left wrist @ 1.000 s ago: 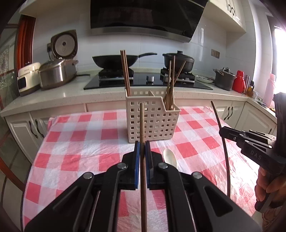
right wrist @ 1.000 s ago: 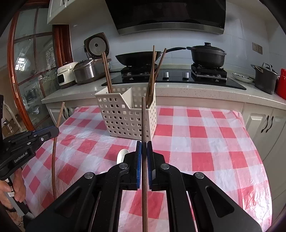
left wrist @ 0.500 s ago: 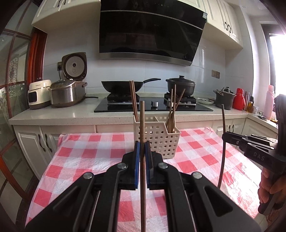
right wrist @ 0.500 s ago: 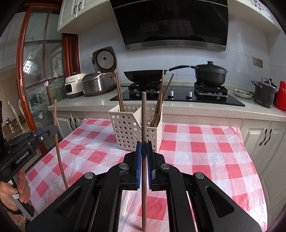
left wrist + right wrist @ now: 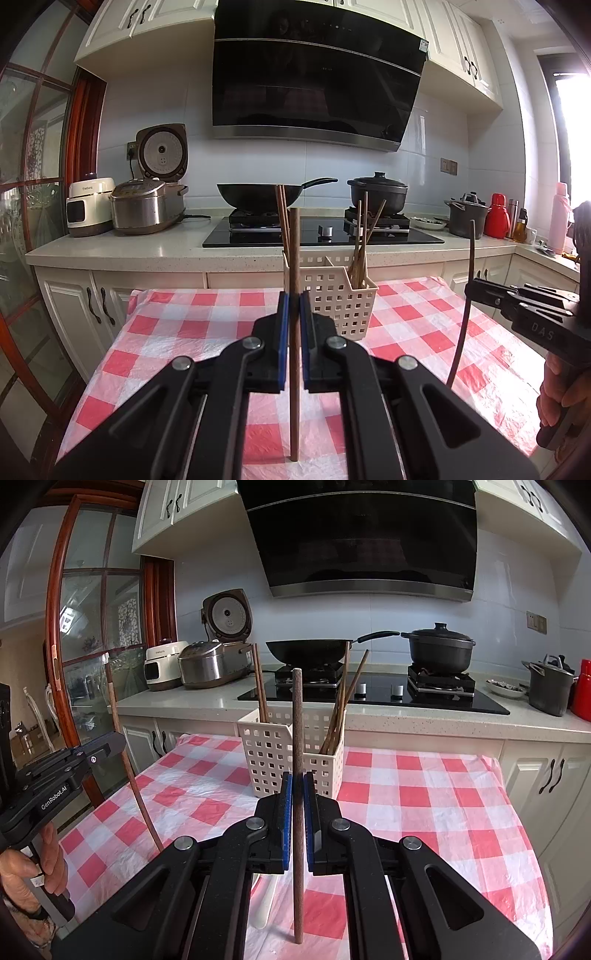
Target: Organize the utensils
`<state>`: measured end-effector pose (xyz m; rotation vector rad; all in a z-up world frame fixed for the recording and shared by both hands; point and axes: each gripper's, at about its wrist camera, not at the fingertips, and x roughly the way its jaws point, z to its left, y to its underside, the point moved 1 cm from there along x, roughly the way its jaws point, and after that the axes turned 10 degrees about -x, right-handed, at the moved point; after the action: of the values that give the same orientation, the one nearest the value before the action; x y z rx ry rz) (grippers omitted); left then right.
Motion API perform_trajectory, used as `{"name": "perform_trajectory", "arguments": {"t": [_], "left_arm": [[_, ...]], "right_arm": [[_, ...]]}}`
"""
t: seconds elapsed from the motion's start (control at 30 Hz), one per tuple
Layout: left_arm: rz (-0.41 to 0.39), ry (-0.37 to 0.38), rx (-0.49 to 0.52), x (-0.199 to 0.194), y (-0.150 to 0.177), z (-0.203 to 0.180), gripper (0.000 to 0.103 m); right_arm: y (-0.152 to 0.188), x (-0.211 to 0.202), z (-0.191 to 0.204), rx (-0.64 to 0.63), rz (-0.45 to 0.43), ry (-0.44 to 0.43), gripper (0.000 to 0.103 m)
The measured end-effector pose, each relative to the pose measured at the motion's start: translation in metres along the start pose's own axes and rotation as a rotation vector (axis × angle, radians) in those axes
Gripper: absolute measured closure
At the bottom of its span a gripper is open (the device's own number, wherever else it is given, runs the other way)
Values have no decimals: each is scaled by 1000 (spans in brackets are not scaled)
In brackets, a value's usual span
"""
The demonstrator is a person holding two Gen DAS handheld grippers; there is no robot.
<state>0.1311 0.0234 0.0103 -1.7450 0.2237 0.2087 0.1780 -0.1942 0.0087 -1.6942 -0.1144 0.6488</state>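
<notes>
My left gripper (image 5: 294, 325) is pinching a brown chopstick (image 5: 294, 258) upright, while my right gripper (image 5: 297, 808) is clamping a darker chopstick (image 5: 297, 720) the same way. The white slotted basket (image 5: 273, 753) is standing ahead on the checked tablecloth (image 5: 424, 801), holding more chopsticks. Only the right view is showing a white spoon handle (image 5: 266, 904), mostly hidden under my jaws.

The white spoon (image 5: 266, 904) is mostly hidden behind the right tongs (image 5: 297, 797) — only its handle shows, bowl unseen beside the basket (image 5: 273, 753).
</notes>
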Motion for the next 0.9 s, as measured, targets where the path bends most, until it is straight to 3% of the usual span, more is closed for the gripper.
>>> {"name": "perform_trajectory", "arguments": {"t": [0.13, 0.9], "left_arm": [[1, 2, 3, 1, 0, 0, 97], [-27, -17, 1, 0, -5, 4, 97]], "right_arm": [[-1, -7, 1, 1, -42, -11, 97], [-3, -9, 5, -14, -45, 5, 97]]}}
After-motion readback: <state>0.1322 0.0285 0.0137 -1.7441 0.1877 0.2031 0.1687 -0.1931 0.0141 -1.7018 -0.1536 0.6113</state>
